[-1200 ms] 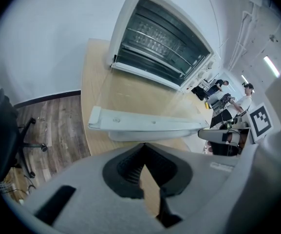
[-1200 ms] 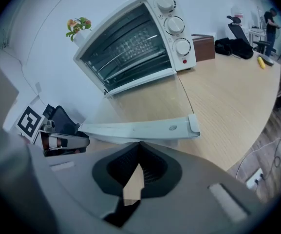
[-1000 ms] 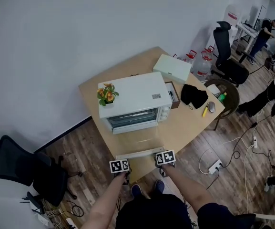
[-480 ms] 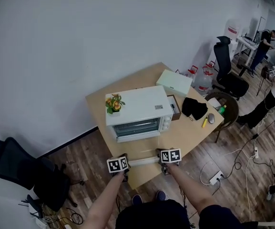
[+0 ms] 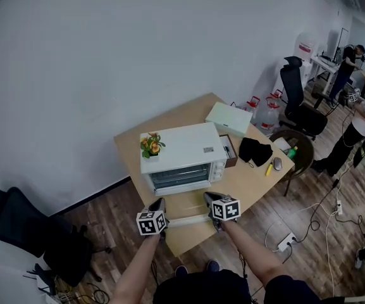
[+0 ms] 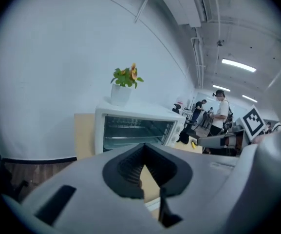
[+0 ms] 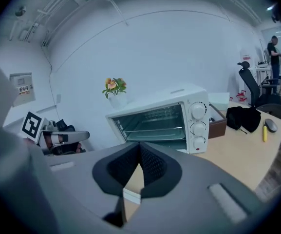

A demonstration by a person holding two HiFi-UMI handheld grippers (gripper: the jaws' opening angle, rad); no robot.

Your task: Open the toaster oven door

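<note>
The toaster oven (image 5: 181, 159) stands mid-table (image 5: 245, 179), its door (image 5: 187, 219) folded down toward the near edge. A potted plant (image 5: 150, 145) sits on the oven's top, at its front left corner. Behind the oven to the right lies a flat box (image 5: 229, 118). A small box (image 5: 228, 149) is just beside the oven's right wall, with a bag (image 5: 255, 151), a marker (image 5: 268, 168) and a mouse (image 5: 277, 163) farther right. The left gripper (image 5: 160, 202) and right gripper (image 5: 208, 197) are over the door's left and right ends.
</note>
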